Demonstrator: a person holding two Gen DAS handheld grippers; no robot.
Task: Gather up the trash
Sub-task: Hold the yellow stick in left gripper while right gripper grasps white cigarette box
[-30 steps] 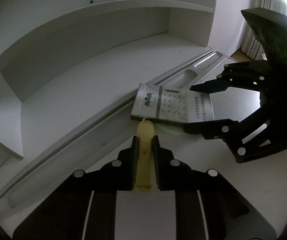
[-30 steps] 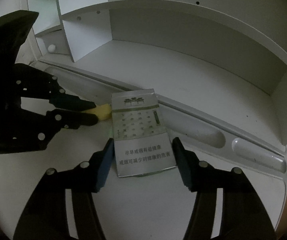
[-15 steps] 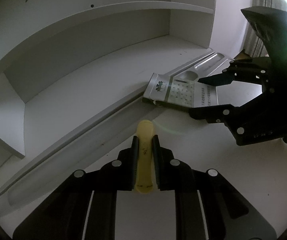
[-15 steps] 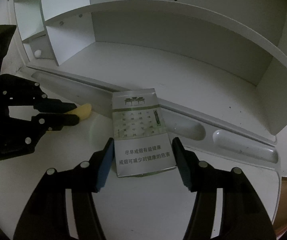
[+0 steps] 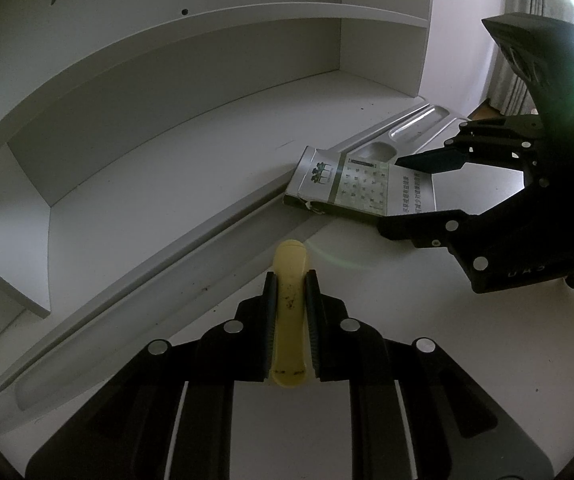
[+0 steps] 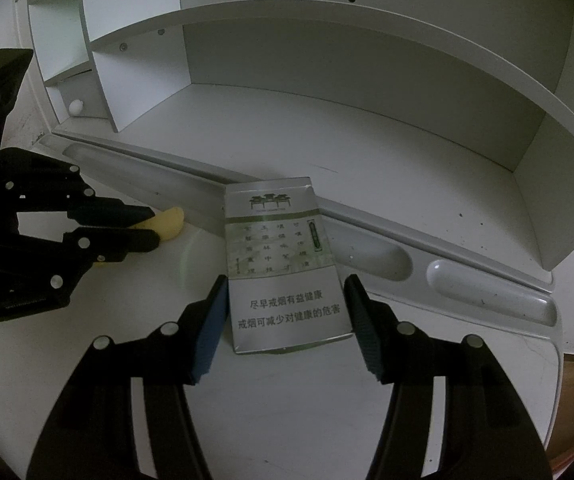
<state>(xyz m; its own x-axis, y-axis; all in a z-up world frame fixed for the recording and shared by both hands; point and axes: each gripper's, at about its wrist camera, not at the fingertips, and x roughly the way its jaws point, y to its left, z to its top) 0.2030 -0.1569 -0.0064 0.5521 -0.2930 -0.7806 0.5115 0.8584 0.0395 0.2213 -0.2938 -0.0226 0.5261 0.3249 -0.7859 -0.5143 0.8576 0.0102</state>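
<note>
My left gripper [image 5: 290,280] is shut on a pale yellow banana-like piece of trash [image 5: 289,312] and holds it above the white desk; it also shows in the right wrist view [image 6: 169,224]. My right gripper [image 6: 285,296] is shut on a silver-and-green cigarette pack [image 6: 283,264] with Chinese print, held by its lower end and lifted off the desk. The pack also shows in the left wrist view [image 5: 359,190], with the right gripper [image 5: 419,192] around it. The left gripper shows at the left of the right wrist view [image 6: 143,226].
A white desk [image 6: 295,420] carries a shelf unit with a long shelf [image 5: 191,148] and side cubbies [image 6: 87,68]. A grooved pen tray [image 6: 487,292] runs along the shelf's front edge. A curtain [image 5: 527,40] hangs at the far right.
Both grippers have risen and drawn apart. The cigarette pack has come up off the desk in the right gripper, and the yellow piece has moved away from it in the left.
</note>
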